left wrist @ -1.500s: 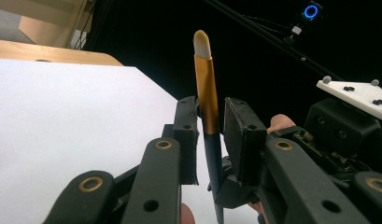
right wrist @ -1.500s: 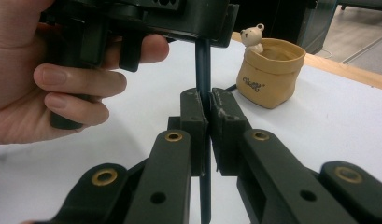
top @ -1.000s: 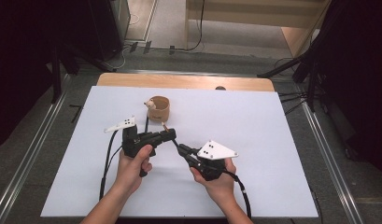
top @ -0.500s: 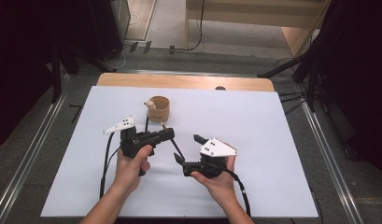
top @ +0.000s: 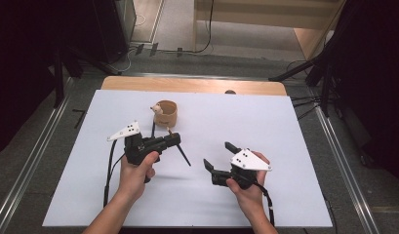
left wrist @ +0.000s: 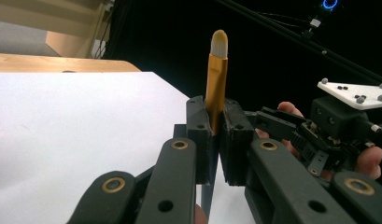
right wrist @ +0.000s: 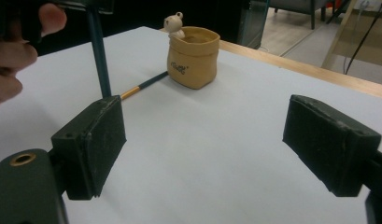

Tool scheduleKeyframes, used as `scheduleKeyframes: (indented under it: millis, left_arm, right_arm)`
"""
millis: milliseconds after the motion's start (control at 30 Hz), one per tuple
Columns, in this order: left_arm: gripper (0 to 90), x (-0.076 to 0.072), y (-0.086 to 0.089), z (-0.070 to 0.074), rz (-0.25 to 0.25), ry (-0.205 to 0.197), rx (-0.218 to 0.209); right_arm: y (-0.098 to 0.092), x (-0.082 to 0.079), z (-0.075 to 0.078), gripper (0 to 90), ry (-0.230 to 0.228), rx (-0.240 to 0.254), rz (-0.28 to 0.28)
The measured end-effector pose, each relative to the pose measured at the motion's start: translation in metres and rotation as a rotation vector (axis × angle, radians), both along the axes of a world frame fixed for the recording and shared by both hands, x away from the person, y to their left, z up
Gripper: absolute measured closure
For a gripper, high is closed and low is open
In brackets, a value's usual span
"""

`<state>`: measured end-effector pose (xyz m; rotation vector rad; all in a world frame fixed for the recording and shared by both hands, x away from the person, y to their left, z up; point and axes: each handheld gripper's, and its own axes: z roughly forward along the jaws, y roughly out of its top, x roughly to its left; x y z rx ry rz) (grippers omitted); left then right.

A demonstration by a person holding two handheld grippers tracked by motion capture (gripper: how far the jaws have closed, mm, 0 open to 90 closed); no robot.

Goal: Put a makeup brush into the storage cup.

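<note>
My left gripper (top: 176,139) is shut on a dark green pencil (top: 184,156), which slants down and to the right towards the table. In the left gripper view the pencil's gold ferrule and pale end (left wrist: 216,79) stick up between the pads of the left gripper (left wrist: 219,116). My right gripper (top: 217,153) is held to the right of it, clear of the pencil, jaws wide apart. Its jaws have just been opening from shut, and nothing is between them in the right gripper view (right wrist: 202,140). A tan sack-shaped holder (top: 166,113) with a small bear on its rim stands behind.
A second pencil (right wrist: 144,85) lies flat on the white tabletop (top: 294,126) beside the holder (right wrist: 193,56). The held pencil's shaft (right wrist: 97,56) hangs near my right gripper's left pad. A wooden strip (top: 197,85) runs along the back edge, with dark floor and stands beyond.
The right gripper, shut at the pencil's lower end a second ago, has opened wide and drawn away to the right. The left gripper has kept still with the pencil.
</note>
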<state>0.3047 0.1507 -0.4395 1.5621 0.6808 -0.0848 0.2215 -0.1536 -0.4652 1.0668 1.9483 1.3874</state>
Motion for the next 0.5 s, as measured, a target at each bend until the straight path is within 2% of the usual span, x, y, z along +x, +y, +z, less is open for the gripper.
scheduleKeyframes:
  millis: [100,333,500]
  left_arm:
    - [84.2,0.0,0.001,0.0,0.007,-0.002,0.001]
    - [84.2,0.001,0.006,0.002,0.021,-0.008,0.001]
    - [84.2,0.002,0.007,0.002,0.029,-0.01,0.004]
  right_arm:
    - [-0.008,-0.002,-0.004,13.8,0.002,-0.009,-0.018]
    - [-0.034,-0.007,-0.008,13.8,0.002,0.012,-0.077]
    - [-0.051,-0.01,-0.012,13.8,-0.001,0.009,-0.109]
